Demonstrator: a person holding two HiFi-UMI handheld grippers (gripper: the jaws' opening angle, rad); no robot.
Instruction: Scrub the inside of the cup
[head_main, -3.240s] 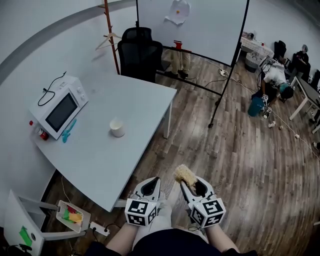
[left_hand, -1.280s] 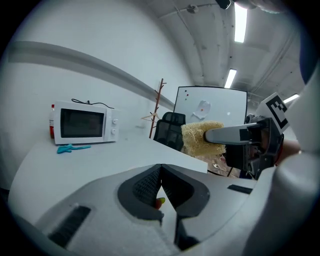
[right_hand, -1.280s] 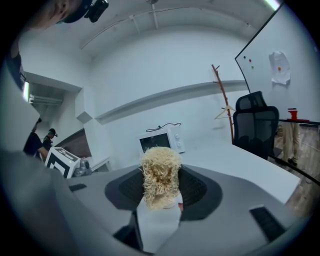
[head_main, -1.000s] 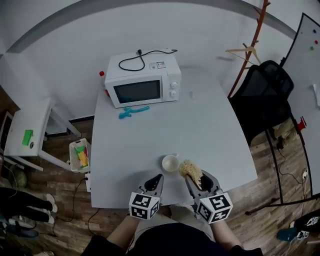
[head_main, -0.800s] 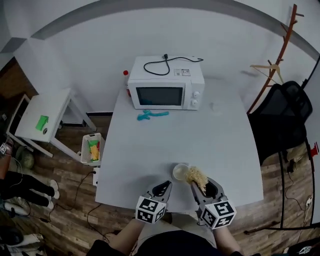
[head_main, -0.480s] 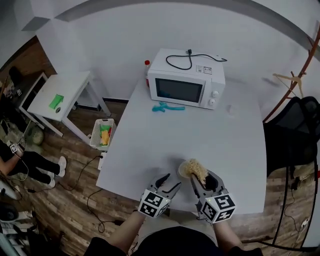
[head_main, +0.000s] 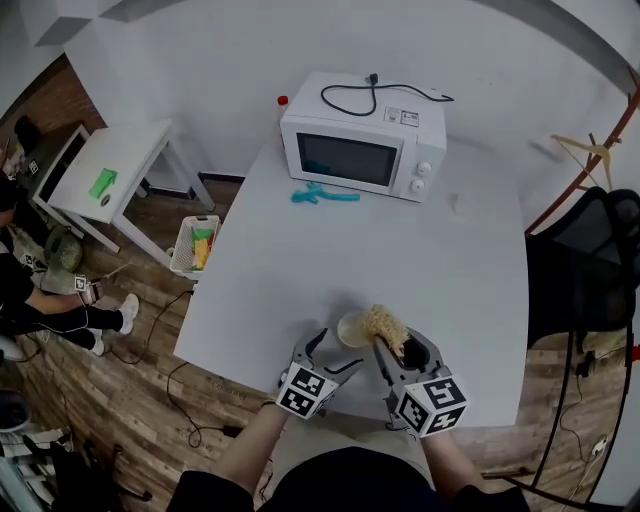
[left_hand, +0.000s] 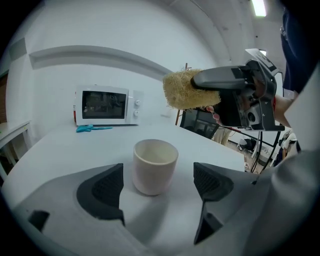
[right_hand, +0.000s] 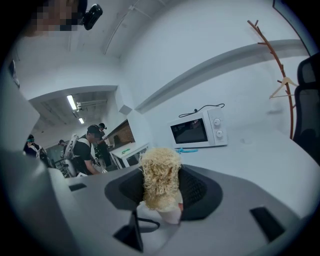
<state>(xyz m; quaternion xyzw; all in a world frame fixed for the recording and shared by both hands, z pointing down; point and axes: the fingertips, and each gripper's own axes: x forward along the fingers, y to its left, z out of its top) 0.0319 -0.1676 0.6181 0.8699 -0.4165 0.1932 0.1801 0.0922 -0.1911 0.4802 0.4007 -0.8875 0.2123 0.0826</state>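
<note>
Tabletop (head_main: 420, 270) stretches open from the edge-side cup (head_main: 349, 328) to the microwave (head_main: 362, 150).

Cup (left_hand: 155, 165): small, plain off-white, no handle visible, upright w/ mouth up, on table (head_main: 450, 270) nr its front edge. Scrubber (right_hand: 160, 177): tan fibrous loofah wad, clamped in right gripper (head_main: 392, 347), just above cup's rim, right side.

Two tools in hand: left gripper (head_main: 336, 352), right gripper (head_main: 395, 347). One cup (head_main: 350, 330), one scrubber (head_main: 384, 324), one microwave (head_main: 362, 150), one basket (head_main: 196, 246). Two tables: large table (head_main: 300, 260), small table (head_main: 110, 170) far left.
</note>
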